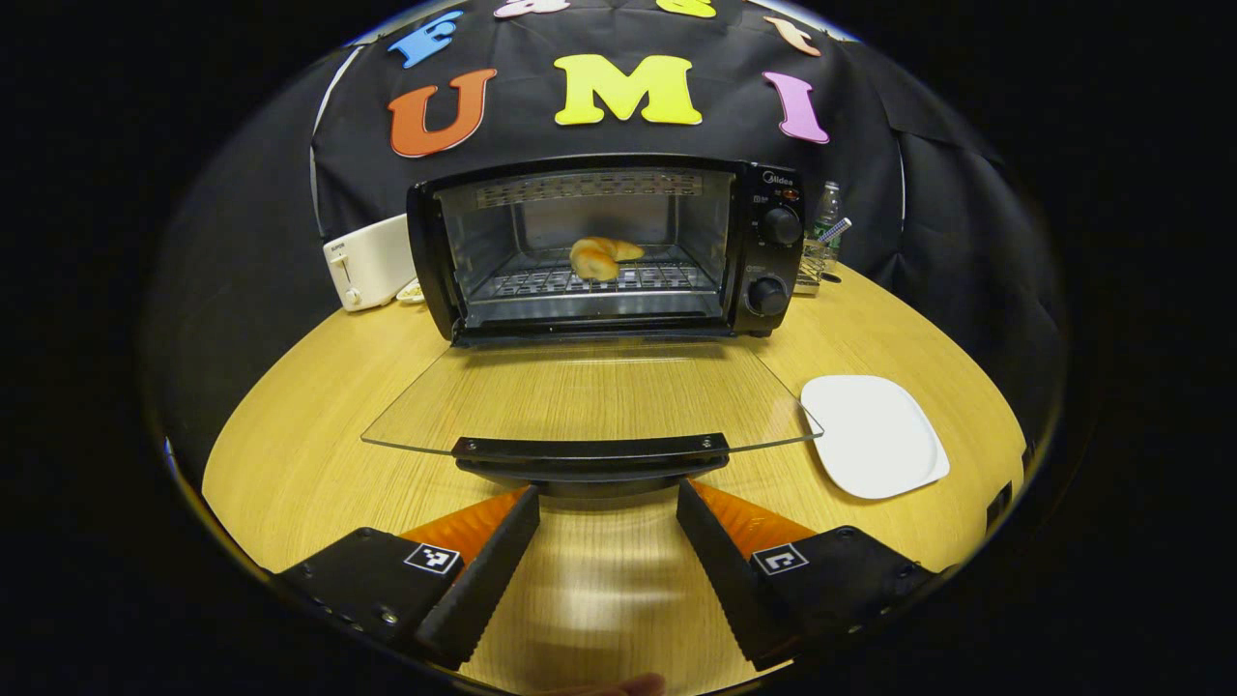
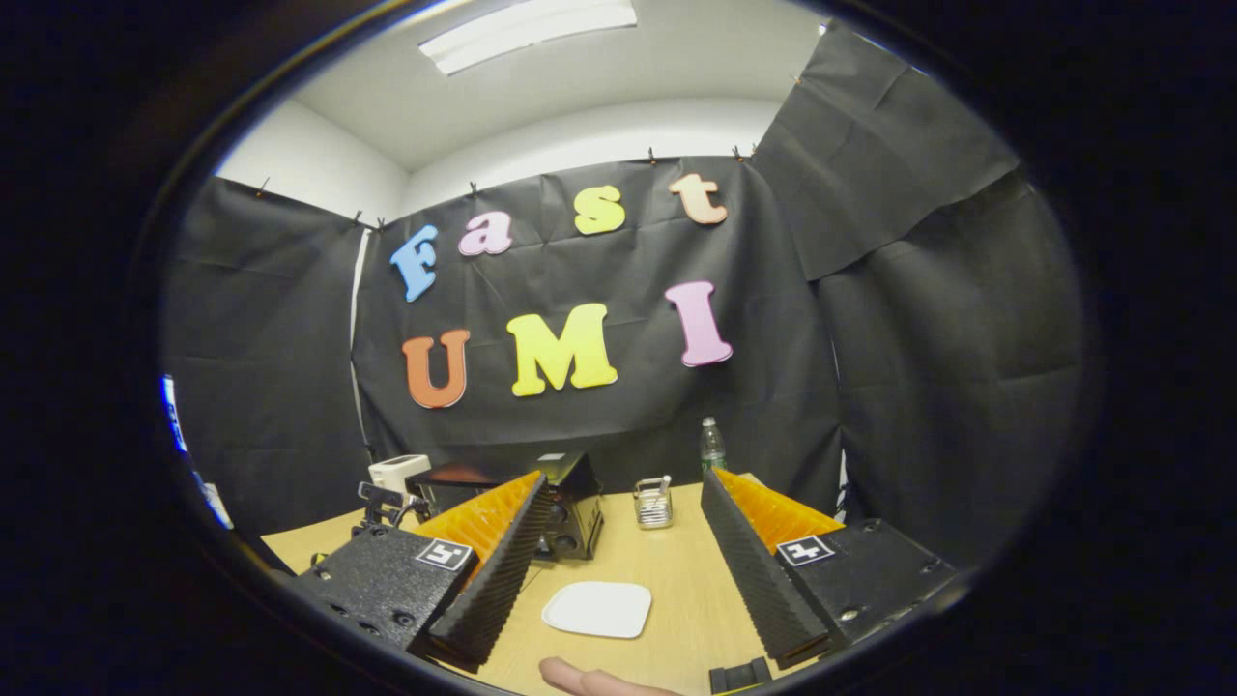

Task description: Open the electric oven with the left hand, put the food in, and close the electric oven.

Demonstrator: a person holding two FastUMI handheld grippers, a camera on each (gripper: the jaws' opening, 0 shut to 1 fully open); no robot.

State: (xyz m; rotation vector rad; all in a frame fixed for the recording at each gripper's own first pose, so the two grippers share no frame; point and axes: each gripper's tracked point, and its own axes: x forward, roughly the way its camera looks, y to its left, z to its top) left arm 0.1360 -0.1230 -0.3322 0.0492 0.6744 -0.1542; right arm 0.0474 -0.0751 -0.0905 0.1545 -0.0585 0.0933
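Golden bread roll (image 1: pixel 601 258) is sitting inside the black electric oven (image 1: pixel 604 246); closing remains. Spread left claw (image 1: pixel 607 527) is facing the door's black handle (image 1: pixel 591 448) at twelve o'clock, needing to lift it. Right claw (image 2: pixel 628 570) is hanging spread above the desk (image 2: pixel 676 580).

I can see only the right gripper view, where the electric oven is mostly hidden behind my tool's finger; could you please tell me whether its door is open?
Observer: Yes. In the left gripper view the electric oven's glass door lies folded down flat, fully open.
Operator: Thank you. Is the food inside?
Observer: Yes, a golden pastry sits on the wire rack, near the middle.
Operator: And where is the left tool?
Observer: The left tool is open, facing the door handle and apparently just short of it.
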